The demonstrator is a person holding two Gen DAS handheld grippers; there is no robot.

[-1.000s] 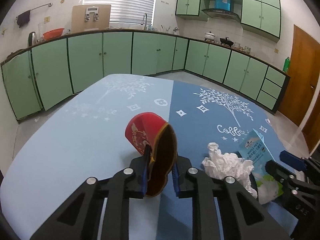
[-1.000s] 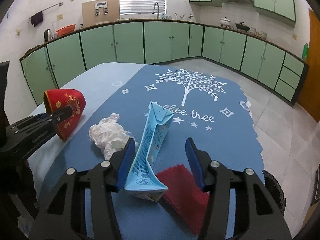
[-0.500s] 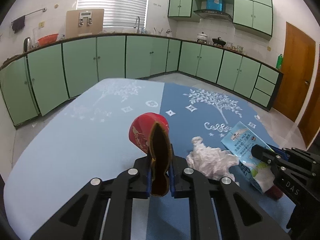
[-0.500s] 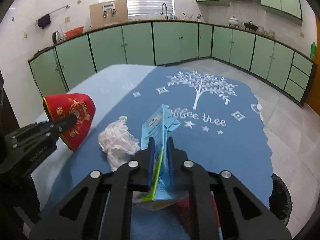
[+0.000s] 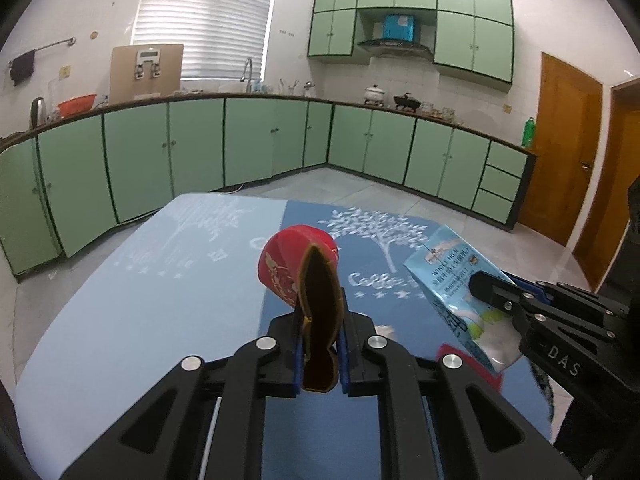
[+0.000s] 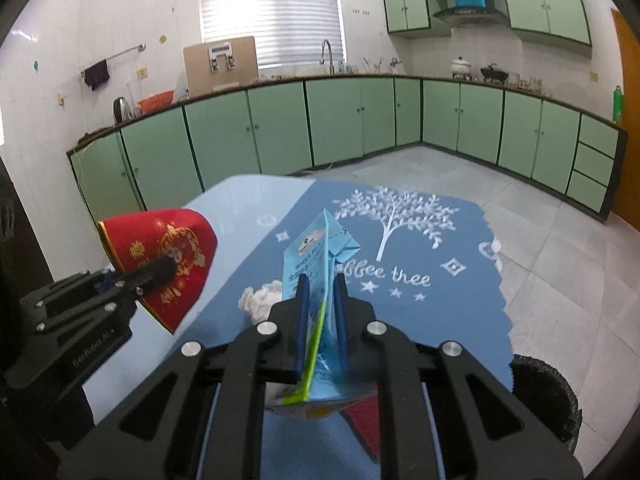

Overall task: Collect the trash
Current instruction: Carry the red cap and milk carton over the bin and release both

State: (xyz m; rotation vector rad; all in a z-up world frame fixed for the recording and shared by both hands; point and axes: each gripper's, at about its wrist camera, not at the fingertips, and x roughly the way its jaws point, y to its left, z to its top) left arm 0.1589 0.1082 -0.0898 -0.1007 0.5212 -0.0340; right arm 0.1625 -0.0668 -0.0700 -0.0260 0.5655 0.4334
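I see a table (image 5: 132, 304) with a smooth cloth on it, light blue on one side and darker blue on the other. The cloth has a white tree (image 6: 396, 216), stars and the words "tree" and part of "Coffee". The table stands in a kitchen with a grey tile floor. Green cupboards (image 5: 192, 148) run along the walls, and more green ones hang up high. There is a window blind (image 5: 204, 24), a tap, a white pot and a brown wooden door (image 5: 560, 160).

My left gripper (image 5: 320, 348) is clenched on a red paper cup (image 5: 296, 268). The cup is squashed flat at its mouth, with gold pictures outside and a brown inside. It is up off the table.

My right gripper (image 6: 320, 320) is squeezed tight on a light blue milk carton (image 6: 316, 252). The carton is flattened, with a folded top and a green edge. I can read "WHOLE MILK" on it. It is also held up above the table.

A crumpled white tissue (image 6: 262, 300) lies on the cloth between the two grippers. A red patch (image 6: 366, 420) lies on the table under the carton. A black bin (image 6: 544, 396) sits on the floor beside the table's edge.
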